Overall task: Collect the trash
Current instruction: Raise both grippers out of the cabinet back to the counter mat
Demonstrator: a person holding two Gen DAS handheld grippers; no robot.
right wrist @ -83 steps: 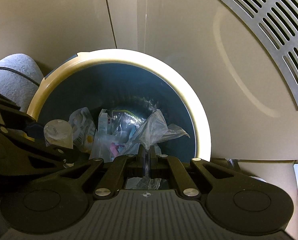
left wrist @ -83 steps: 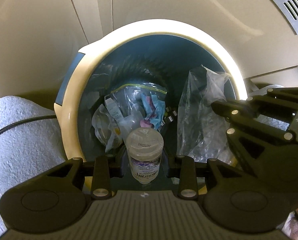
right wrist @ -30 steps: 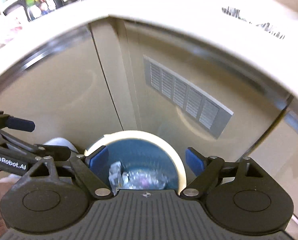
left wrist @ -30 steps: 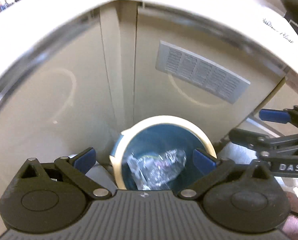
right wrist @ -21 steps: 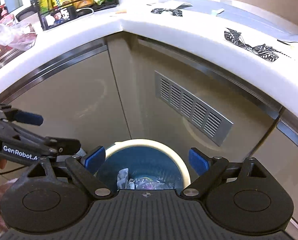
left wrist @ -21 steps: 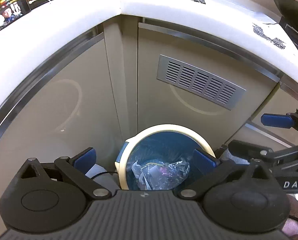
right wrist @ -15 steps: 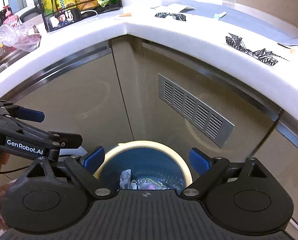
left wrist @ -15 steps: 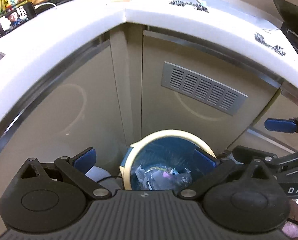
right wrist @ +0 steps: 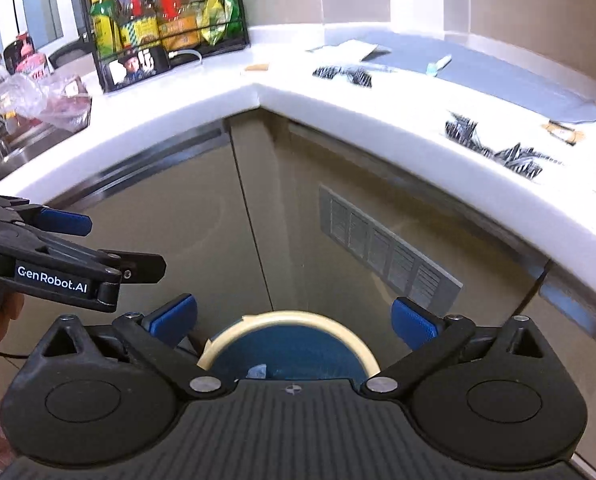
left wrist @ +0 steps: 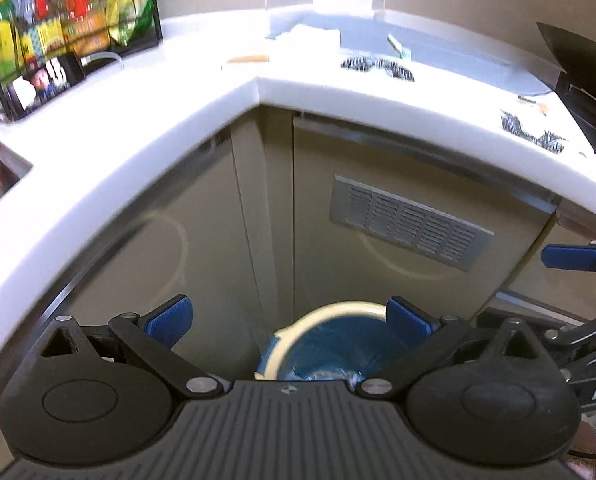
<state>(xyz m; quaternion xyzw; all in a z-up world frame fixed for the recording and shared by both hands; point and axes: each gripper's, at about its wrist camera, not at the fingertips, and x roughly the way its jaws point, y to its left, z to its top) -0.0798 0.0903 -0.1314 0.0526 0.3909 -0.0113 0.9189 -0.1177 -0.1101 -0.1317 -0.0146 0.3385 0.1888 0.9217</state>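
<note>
The round trash bin with a cream rim and a dark blue liner (right wrist: 289,344) stands on the floor in the inner corner of the beige cabinets, below the white L-shaped countertop (right wrist: 338,104), and a little crumpled clear plastic shows at its bottom. The left gripper (left wrist: 287,316) has its blue-padded fingers (left wrist: 169,316) spread wide and holds nothing, and the right gripper (right wrist: 293,316) is equally wide open and empty above the bin. On the countertop lie black-and-white striped wrappers (right wrist: 494,148) and a wire rack of bottles (right wrist: 161,28).
</note>
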